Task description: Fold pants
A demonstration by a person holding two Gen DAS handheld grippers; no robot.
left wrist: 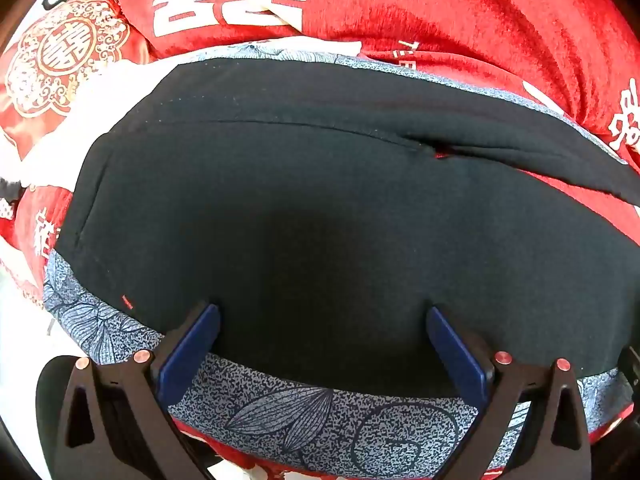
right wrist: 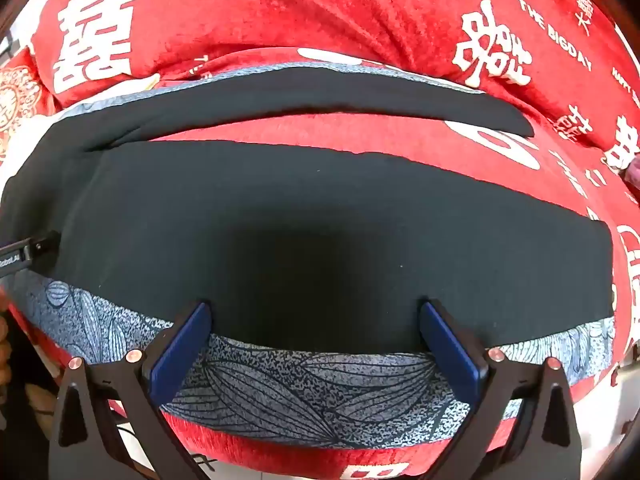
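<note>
Black pants (left wrist: 300, 208) lie spread flat on a blue-grey leaf-print cloth (left wrist: 320, 412). The waist end fills the left wrist view, where a seam and a small gap mark the split of the two legs. The right wrist view holds both legs (right wrist: 320, 208), the far one (right wrist: 320, 100) angled away with red cover between them. My left gripper (left wrist: 322, 312) hovers over the near hem, jaws wide apart, blue pads (left wrist: 188, 352) empty. My right gripper (right wrist: 314, 308) stands open over the near leg's edge, with nothing between its fingers.
A red bedcover (right wrist: 280, 12) with white characters lies under and behind everything. A red embroidered cushion (left wrist: 60, 60) sits at the far left. The other gripper's body (right wrist: 24, 254) pokes in at the left edge of the right wrist view. Pale floor (left wrist: 24, 328) shows below the bed edge.
</note>
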